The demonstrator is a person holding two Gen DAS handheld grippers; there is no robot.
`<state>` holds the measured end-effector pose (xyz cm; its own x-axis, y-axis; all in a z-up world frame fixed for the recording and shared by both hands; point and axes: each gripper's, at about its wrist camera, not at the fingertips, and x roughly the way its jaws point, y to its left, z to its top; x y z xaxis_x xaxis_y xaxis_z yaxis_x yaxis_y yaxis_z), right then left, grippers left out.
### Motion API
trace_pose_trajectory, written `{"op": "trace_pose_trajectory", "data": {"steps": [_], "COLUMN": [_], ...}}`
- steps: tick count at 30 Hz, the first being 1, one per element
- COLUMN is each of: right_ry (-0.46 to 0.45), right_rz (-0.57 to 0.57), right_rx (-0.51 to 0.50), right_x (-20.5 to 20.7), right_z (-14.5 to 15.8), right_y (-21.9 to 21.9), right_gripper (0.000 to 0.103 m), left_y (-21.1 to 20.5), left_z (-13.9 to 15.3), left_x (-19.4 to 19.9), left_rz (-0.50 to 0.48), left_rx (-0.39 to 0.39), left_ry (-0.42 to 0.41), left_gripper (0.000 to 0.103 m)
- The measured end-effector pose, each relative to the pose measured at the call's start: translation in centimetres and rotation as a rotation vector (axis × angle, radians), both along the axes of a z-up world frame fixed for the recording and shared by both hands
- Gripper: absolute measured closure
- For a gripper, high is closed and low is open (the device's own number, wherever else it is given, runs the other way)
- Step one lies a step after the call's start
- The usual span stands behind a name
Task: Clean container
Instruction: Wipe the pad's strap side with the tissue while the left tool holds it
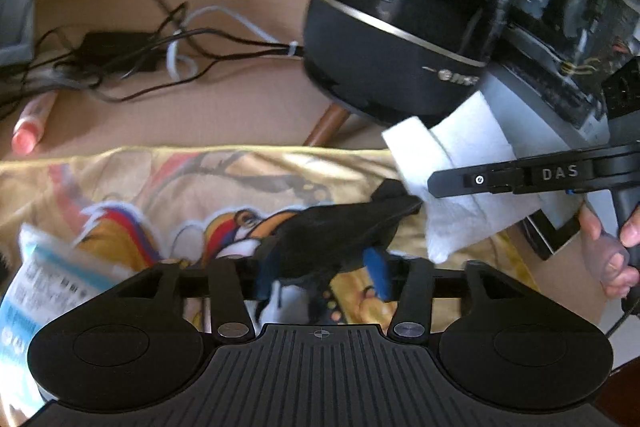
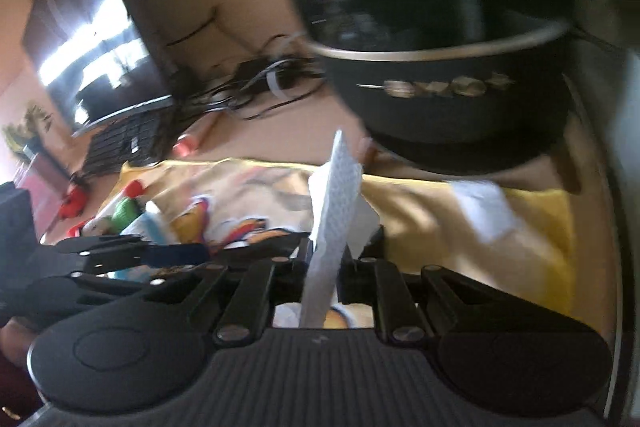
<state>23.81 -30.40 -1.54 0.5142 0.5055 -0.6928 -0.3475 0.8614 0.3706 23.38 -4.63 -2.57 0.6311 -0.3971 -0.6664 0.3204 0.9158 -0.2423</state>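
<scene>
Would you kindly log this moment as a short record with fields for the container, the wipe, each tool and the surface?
container: glossy black round pot with a gold band, standing on a wooden leg
wipe: white paper towel, pinched upright in the right tool
left tool: open, a dark blurred object in front of it, grip unclear
surface: yellow printed cloth on the desk
background: tangled cables behind the cloth
</scene>
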Motion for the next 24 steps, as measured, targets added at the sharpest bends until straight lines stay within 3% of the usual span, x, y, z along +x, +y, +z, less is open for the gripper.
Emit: {"op": "trace_pose_trajectory", "data": {"steps": [2,4,7,10,13,15,16,17,18,20,22,24], "right_ry": [0.002,0.004,0.026,0.035,0.025,0.01,0.004,-0.002,-0.004,0.003,0.012,-0.016], "right_rz": [-0.024,-0.037,-0.056,-0.08,-0.106,-0.123,-0.131,-0.138,-0.14,-0.124,-0.102,-0.086], "right_rx": [0.006,0.003,0.021,0.049,0.075,0.082,0.082,0.083,0.089,0.102,0.103,-0.013], "right_x": [-0.1,-0.3,-0.4,-0.6,-1.0,-1.5,-1.7,-1.9,-2.3,-3.2,-4.3,-5.0], "right_z": [-0.3,-0.7,-1.6,-2.2,-2.3,-2.1,-2.1,-2.0,-1.9,-1.6,-1.3,-1.3], "right_y": [-1.0,-1.7,-2.7,-3.5,-4.2,-4.7,-4.9,-5.0,-5.2,-5.4,-5.5,-4.7], "right_gripper": [0.089,0.089,0.087,0.087,0.086,0.084,0.083,0.083,0.083,0.083,0.083,0.077], "left_y": [-1.0,-2.5,-4.7,-6.6,-7.9,-7.7,-7.2,-6.4,-5.6,-4.1,-4.0,-4.4], "left_z": [0.1,0.2,0.0,-0.8,-1.8,-1.7,-1.3,-0.8,-0.2,1.1,2.0,2.2], "left_x": [0.4,0.9,1.8,2.7,3.0,3.1,3.3,3.3,3.0,1.6,-0.8,-3.2], "left_rz": [-0.057,-0.141,-0.263,-0.359,-0.419,-0.412,-0.391,-0.351,-0.318,-0.297,-0.356,-0.426], "left_rx": [0.029,0.096,0.2,0.304,0.414,0.406,0.372,0.323,0.28,0.211,0.263,0.369], "left_ry": [-0.021,-0.056,-0.083,-0.085,-0.088,-0.07,-0.047,-0.03,-0.024,-0.026,-0.091,-0.16], "left_gripper": [0.023,0.013,0.01,0.012,0.041,0.039,0.031,0.015,0.01,0.01,0.01,0.008]}}
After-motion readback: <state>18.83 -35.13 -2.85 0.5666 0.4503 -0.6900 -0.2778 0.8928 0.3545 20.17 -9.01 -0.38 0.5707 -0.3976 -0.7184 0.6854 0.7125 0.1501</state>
